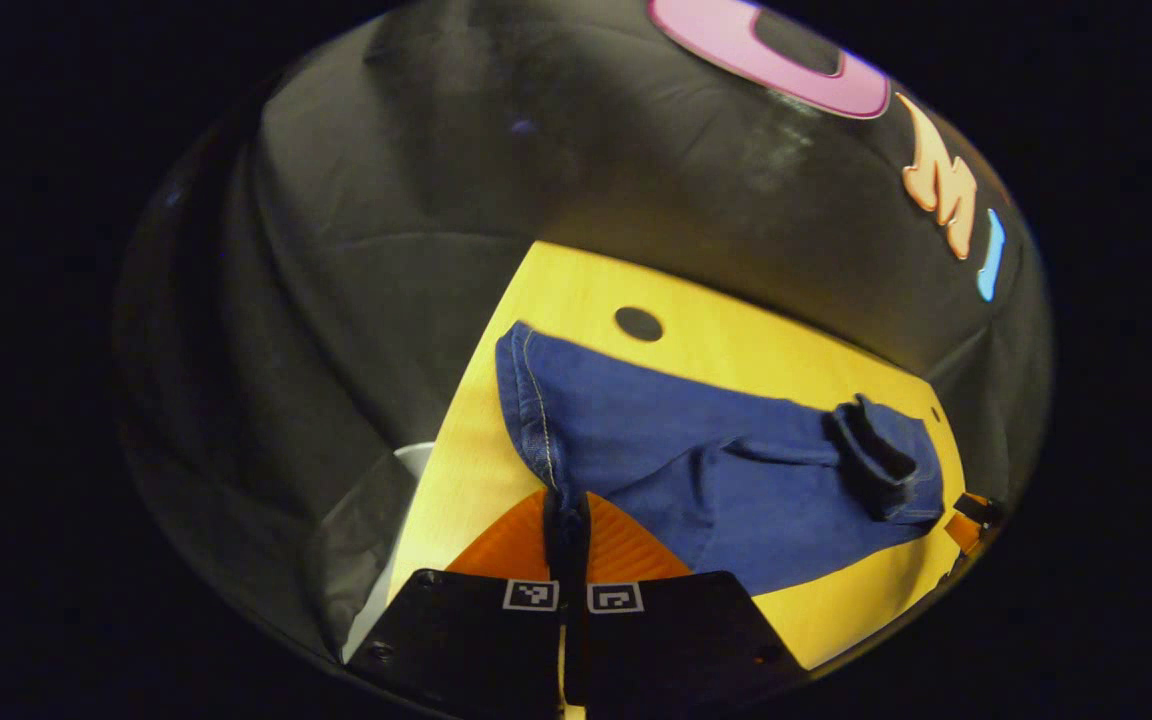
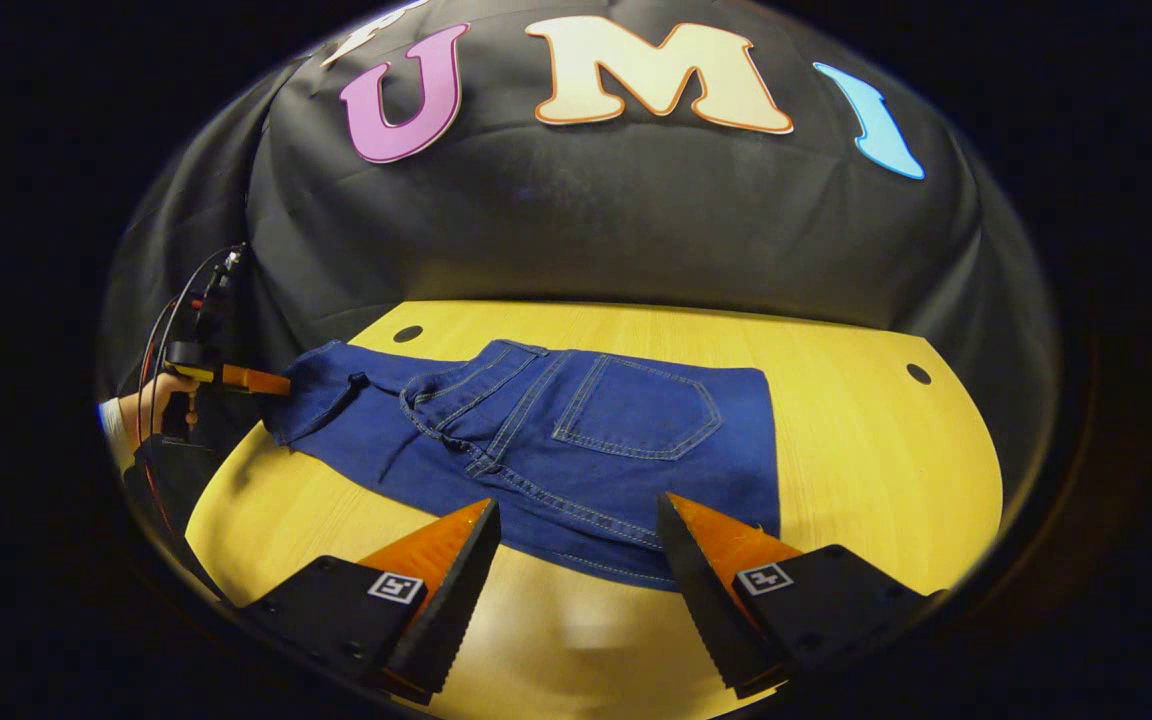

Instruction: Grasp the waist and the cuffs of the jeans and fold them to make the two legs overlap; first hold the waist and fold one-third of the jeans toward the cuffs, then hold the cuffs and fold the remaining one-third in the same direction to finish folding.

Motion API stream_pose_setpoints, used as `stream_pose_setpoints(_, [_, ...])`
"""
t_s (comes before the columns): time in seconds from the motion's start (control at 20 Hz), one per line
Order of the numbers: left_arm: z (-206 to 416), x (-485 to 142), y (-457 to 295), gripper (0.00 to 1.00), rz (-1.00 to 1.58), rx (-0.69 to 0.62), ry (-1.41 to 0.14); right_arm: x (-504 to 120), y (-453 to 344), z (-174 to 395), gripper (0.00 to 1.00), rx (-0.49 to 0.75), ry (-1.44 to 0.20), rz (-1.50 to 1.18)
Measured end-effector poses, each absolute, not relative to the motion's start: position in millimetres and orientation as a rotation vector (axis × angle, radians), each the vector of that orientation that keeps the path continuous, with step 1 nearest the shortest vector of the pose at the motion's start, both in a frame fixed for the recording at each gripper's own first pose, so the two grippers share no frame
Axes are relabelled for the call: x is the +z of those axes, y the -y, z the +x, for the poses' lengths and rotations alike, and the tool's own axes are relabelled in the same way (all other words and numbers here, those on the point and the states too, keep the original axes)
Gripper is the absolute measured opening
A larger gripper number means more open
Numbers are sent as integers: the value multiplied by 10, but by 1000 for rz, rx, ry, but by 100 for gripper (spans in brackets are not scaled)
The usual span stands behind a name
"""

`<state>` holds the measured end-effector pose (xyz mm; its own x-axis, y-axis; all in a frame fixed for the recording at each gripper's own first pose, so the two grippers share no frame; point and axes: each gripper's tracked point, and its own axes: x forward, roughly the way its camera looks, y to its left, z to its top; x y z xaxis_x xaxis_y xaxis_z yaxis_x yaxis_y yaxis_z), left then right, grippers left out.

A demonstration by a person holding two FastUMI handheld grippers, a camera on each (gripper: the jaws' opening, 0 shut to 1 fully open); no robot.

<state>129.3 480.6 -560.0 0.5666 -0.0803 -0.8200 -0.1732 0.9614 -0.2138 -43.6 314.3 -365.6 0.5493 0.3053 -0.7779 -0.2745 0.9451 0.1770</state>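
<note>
Blue jeans point(image 2: 556, 440) lie across the yellow wooden table point(image 2: 866, 450), partly folded, with a back pocket point(image 2: 636, 410) facing up. My right gripper point(image 2: 578, 505) is open and hovers at the near edge of the jeans, touching nothing. In the left gripper view, my left gripper point(image 1: 566, 505) is shut on a stitched edge at one end of the jeans point(image 1: 696, 450). The right gripper view shows that same gripper point(image 2: 246, 380) at the far left, held by a hand point(image 2: 151, 400), with the jeans' end slightly lifted.
The table has round holes point(image 2: 407, 333) point(image 2: 918, 373) near its back corners. The black cloth wall stands right behind the table. Bare tabletop lies to the right of the jeans and in front of them. A white object point(image 1: 414, 458) sits beyond the table's left edge.
</note>
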Motion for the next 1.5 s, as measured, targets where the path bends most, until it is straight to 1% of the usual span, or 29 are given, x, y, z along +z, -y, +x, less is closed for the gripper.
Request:
stream_pose_setpoints(0.05, [1340,-5479,-4662,0,-278,32,-961,-3616,-3085,-428,97,340,-920,44])
stream_pose_setpoints(0.1, [1383,-5371,-4523,0,-284,5,-951,-3571,-3016,-420,95,336,-910,52])
stream_pose_setpoints(0.15, [1407,-5266,-4398,0,-289,-7,-942,-3536,-2956,-426,97,336,-904,63])
stream_pose_setpoints(0.2, [1496,-5172,-4249,0,-290,-26,-926,-3507,-2888,-428,94,337,-902,70])
stream_pose_setpoints(0.25, [1582,-5068,-4118,0,-286,-36,-893,-3481,-2805,-440,97,337,-900,69])
stream_pose_setpoints(0.3, [1648,-4952,-3963,0,-283,-50,-878,-3457,-2719,-448,97,336,-898,68])
stream_pose_setpoints(0.35, [1703,-4869,-3811,0,-277,-67,-861,-3415,-2647,-453,94,338,-895,74])
stream_pose_setpoints(0.4, [1775,-4784,-3658,0,-277,-86,-848,-3367,-2575,-447,98,340,-888,81])
stream_pose_setpoints(0.45, [1806,-4725,-3497,0,-269,-98,-842,-3337,-2500,-461,94,340,-880,83])
stream_pose_setpoints(0.5, [1863,-4672,-3344,0,-259,-116,-842,-3298,-2415,-466,97,339,-874,84])
stream_pose_setpoints(0.55, [1921,-4610,-3175,0,-258,-131,-828,-3271,-2329,-480,94,339,-869,85])
stream_pose_setpoints(0.65, [1995,-4505,-2809,0,-261,-168,-823,-3219,-2133,-515,94,335,-862,85])
stream_pose_setpoints(0.7, [2032,-4470,-2642,0,-267,-186,-816,-3196,-2022,-537,98,330,-859,86])
stream_pose_setpoints(0.75, [2037,-4432,-2420,0,-273,-211,-825,-3177,-1917,-552,94,326,-860,91])
stream_pose_setpoints(0.8, [2080,-4400,-2186,0,-279,-242,-819,-3161,-1817,-574,97,322,-861,100])
stream_pose_setpoints(0.9, [2133,-4375,-1681,0,-276,-307,-817,-3151,-1611,-626,97,308,-863,107])
stream_pose_setpoints(1.1, [2130,-4534,-717,0,-289,-405,-853,-3108,-1243,-775,98,289,-873,115])
stream_pose_setpoints(1.25, [1959,-4914,-252,0,-238,-426,-943,-3055,-1020,-860,98,284,-872,123])
stream_pose_setpoints(1.35, [1800,-5278,-110,0,-173,-390,-1008,-3041,-925,-904,98,288,-880,134])
stream_pose_setpoints(1.4, [1764,-5422,-84,0,-150,-346,-1021,-3022,-884,-912,98,295,-876,135])
stream_pose_setpoints(1.5, [1685,-5555,33,4,-170,-285,-1022,-2968,-820,-894,98,310,-865,139])
